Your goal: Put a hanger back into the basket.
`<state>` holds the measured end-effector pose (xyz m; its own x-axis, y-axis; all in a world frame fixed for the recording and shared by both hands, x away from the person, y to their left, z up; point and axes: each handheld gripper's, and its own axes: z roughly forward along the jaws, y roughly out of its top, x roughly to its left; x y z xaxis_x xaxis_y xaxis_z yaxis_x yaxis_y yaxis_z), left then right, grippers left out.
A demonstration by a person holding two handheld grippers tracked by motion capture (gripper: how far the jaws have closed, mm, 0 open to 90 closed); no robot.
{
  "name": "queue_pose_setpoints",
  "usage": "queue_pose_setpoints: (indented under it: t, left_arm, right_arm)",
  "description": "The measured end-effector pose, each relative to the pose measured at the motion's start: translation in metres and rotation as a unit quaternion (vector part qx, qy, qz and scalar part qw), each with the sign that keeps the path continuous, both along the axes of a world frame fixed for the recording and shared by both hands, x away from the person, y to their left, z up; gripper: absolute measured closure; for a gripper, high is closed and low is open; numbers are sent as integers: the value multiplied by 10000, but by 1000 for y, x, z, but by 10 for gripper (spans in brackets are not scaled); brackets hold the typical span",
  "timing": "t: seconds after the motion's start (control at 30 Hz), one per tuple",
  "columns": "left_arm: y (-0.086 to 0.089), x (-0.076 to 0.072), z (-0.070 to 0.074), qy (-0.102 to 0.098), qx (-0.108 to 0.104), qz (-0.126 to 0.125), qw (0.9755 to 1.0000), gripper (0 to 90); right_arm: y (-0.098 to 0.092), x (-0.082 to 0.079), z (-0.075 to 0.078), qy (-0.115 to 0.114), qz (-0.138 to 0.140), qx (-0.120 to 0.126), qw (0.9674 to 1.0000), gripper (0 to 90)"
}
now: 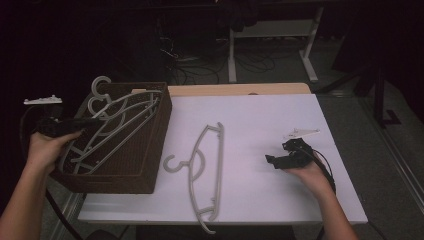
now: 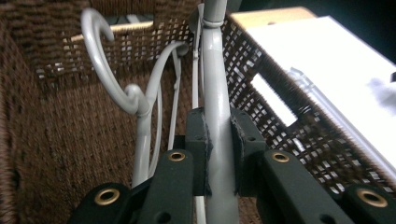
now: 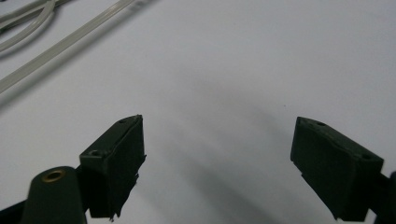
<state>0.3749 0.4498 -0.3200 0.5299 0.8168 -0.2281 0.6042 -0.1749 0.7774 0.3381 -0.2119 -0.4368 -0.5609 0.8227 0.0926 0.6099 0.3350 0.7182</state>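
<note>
left hand-held gripper (image 2: 219, 154) clamped on hanger (image 2: 215, 93), long axis ahead into basket (image 1: 145, 165) | right hand-held gripper (image 3: 217, 163) spread wide, empty | second hanger (image 1: 207, 170) lies left of it

Pale grey plastic hanger (image 2: 217, 116), clamped by its smooth arm between black pads, standing steeply up inside the brown wicker basket (image 1: 150, 155) at the table's left edge. Beside it in the same basket, more grey hangers (image 1: 117, 125) leaning slantwise, one hook (image 2: 100, 56) curling up over the rim. Out on the white tabletop, another grey hanger (image 1: 207, 172), flat, hook pointing towards the basket.
</note>
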Motion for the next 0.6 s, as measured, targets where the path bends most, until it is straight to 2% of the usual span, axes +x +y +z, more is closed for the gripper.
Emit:
queue_pose_setpoints:
  t: [0.2,0.27,0.37,0.43,0.47,0.6]
  left_arm:
    - [1,7,-24,290,-90,63,9995,796]
    - [2,7,-31,398,-44,34,9992,794]
    - [4,6,-33,296,63,126,9995,770]
    - [4,4,-29,168,81,201,9996,663]
    - [4,4,-27,126,158,219,9996,637]
    - [5,1,-18,-71,125,320,9994,528]
  right_arm:
    - [0,0,0,0,-14,1,10000,169]
    - [0,0,0,5,-28,4,10000,170]
    - [0,0,0,-3,-21,2,10000,170]
    - [0,0,0,-2,-9,-4,10000,169]
    - [0,0,0,-1,-11,-4,10000,170]
    - [0,0,1,-10,-23,17,10000,170]
